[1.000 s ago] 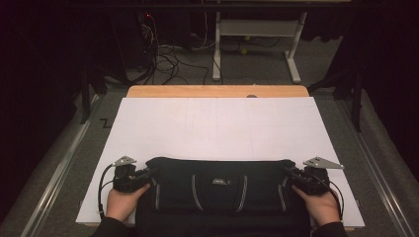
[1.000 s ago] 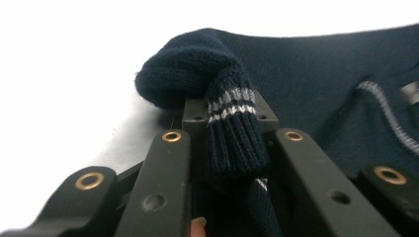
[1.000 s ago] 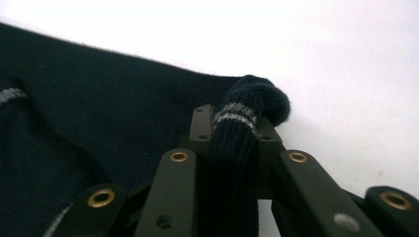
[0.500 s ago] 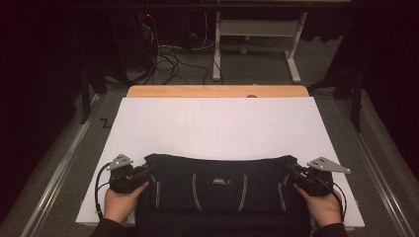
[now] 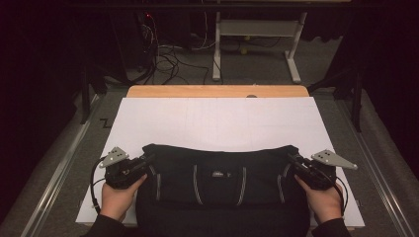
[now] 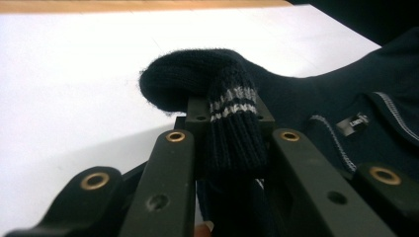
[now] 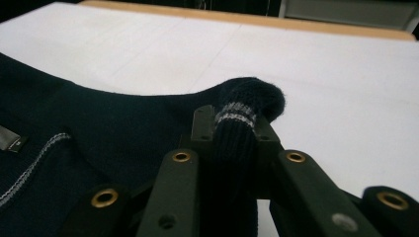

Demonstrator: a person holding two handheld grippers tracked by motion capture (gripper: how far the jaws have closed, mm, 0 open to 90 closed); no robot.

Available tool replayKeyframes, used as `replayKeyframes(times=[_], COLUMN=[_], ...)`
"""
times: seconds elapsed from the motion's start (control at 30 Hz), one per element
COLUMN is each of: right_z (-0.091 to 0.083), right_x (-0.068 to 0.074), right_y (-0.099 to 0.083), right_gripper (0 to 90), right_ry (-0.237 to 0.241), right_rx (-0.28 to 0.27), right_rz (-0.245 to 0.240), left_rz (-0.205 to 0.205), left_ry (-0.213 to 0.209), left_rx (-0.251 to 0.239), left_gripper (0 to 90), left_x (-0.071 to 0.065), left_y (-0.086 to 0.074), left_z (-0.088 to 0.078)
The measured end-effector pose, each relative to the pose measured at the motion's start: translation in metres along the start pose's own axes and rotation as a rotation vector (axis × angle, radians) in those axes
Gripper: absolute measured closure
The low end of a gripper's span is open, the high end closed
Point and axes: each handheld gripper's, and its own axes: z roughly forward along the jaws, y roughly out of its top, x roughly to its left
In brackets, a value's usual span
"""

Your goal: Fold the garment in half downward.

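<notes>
A dark navy knitted garment (image 5: 220, 185) with thin white stripes lies across the near part of the white table sheet (image 5: 217, 121). My left gripper (image 5: 142, 165) is shut on the garment's left corner; in the left gripper view the ribbed striped edge (image 6: 232, 106) is pinched between the jaws. At the other end, my right gripper (image 5: 292, 163) is shut on the right corner, and the right gripper view shows the folded knit edge (image 7: 242, 116) squeezed between its jaws. Both held corners are raised a little above the sheet. A small label (image 6: 356, 122) sits on the garment's front.
The white sheet stretches away beyond the garment to a wooden table edge (image 5: 217, 91). Past the table stand a white desk frame (image 5: 257, 34) and loose cables (image 5: 168, 54) on the dark floor. Metal rails (image 5: 59, 173) run along both sides of the table.
Both grippers have risen slightly with the garment's corners still in them, so the garment's top edge sits a little higher and tauter than before.
</notes>
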Motion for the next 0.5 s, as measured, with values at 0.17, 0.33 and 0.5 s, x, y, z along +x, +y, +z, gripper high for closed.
replayKeyframes(times=[0.17,0.33,0.5], right_z=[0.010,0.021,0.042], right_x=[-0.005,-0.010,-0.016], right_y=[0.016,0.026,0.040], right_gripper=[79.1,79.1,79.1], right_ry=[-0.008,-0.019,-0.042], right_rx=[-0.028,-0.024,-0.016], right_rz=[-0.005,-0.001,0.002], left_rz=[-0.015,-0.011,-0.011], left_ry=[0.046,0.066,0.110], left_rx=[0.023,0.015,0.043], left_gripper=[75.0,74.9,75.0], left_x=[0.012,0.019,0.027], left_y=[0.014,0.022,0.032], left_z=[0.017,0.026,0.040])
